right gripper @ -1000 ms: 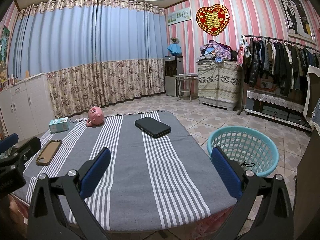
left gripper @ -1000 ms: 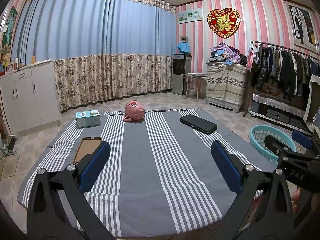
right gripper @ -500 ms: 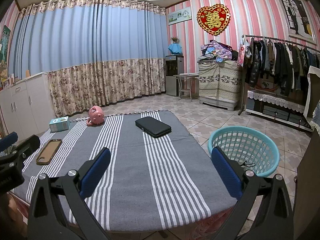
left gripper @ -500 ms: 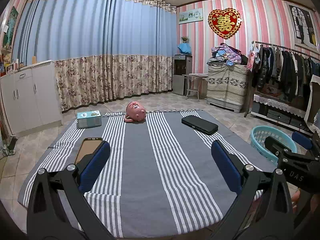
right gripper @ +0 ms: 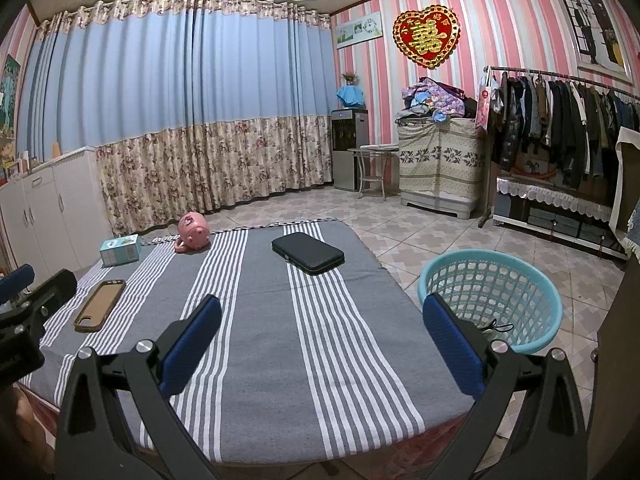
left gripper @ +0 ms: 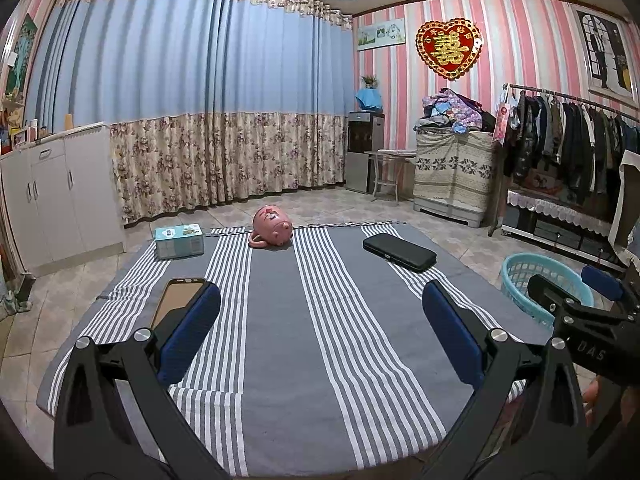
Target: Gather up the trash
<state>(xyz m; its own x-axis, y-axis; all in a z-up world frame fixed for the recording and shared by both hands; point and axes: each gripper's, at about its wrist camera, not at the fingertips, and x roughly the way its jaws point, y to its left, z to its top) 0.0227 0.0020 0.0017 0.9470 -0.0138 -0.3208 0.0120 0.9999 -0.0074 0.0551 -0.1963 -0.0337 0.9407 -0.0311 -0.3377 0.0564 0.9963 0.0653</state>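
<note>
A grey striped cloth (left gripper: pixel 320 340) (right gripper: pixel 312 340) covers the table. On it lie a pink piggy bank (left gripper: pixel 271 231) (right gripper: pixel 194 232), a teal tissue box (left gripper: pixel 179 242) (right gripper: pixel 120 250), a black case (left gripper: pixel 399 252) (right gripper: pixel 307 253) and a phone in a brown case (left gripper: pixel 176 304) (right gripper: pixel 99 305). A teal mesh basket (left gripper: pixel 532 280) (right gripper: pixel 490 294) stands on the floor to the table's right. My left gripper (left gripper: pixel 320 330) hangs open over the near part of the cloth. My right gripper (right gripper: pixel 320 330) is open too, above the near right edge, nothing between its fingers.
White cabinets (left gripper: pixel 52 196) line the left wall. Curtains (left gripper: pixel 200 120) fill the back. A covered chest (left gripper: pixel 454 172) and a clothes rack (left gripper: pixel 568 144) stand on the right. Tiled floor (right gripper: pixel 420 232) surrounds the table.
Both views have shifted only slightly; the scene sits a little to the right in the left wrist view. Both grippers stay open and empty.
</note>
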